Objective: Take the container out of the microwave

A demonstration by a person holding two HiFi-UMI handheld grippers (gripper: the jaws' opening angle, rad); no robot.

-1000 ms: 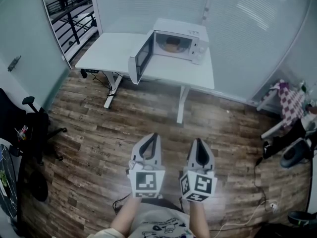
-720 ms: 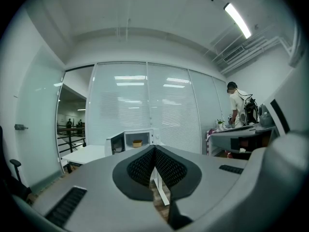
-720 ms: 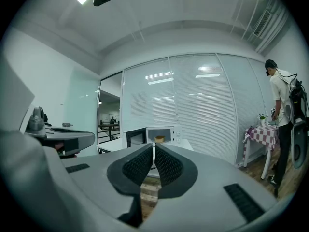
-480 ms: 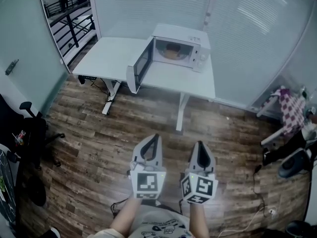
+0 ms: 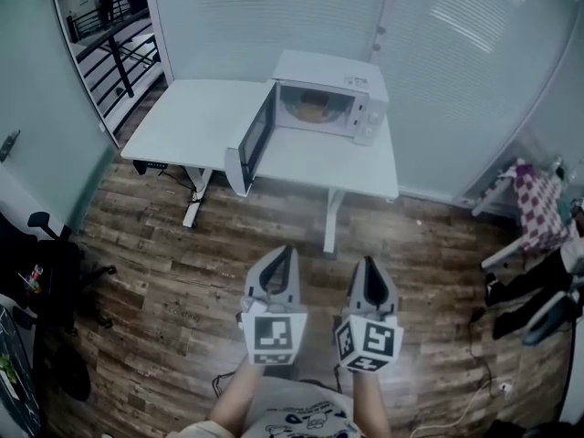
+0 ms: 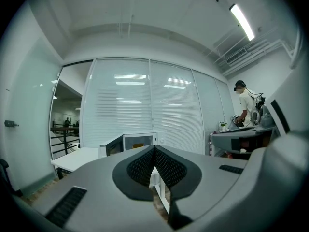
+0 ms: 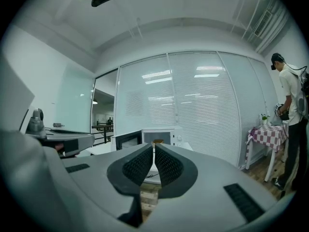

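A white microwave (image 5: 327, 99) stands on a white table (image 5: 201, 117) against the blinds, its door (image 5: 248, 141) swung open to the left. Inside it sits an orange-brown container (image 5: 313, 109). The microwave (image 6: 139, 141) shows small and far ahead in the left gripper view, and the microwave (image 7: 161, 136) likewise in the right gripper view. My left gripper (image 5: 282, 255) and right gripper (image 5: 368, 265) are held side by side over the wooden floor, well short of the table. Both point level at the microwave. Each is shut with nothing between its pads.
A black office chair (image 5: 50, 254) stands at the left. A small table with a checked cloth (image 5: 538, 194) and bags sit at the right. A person (image 7: 293, 105) stands by that table. A white cable (image 5: 456, 400) lies on the floor.
The table and microwave have drawn closer and shifted in the head view as both grippers moved forward together. Their jaws have stayed the same.
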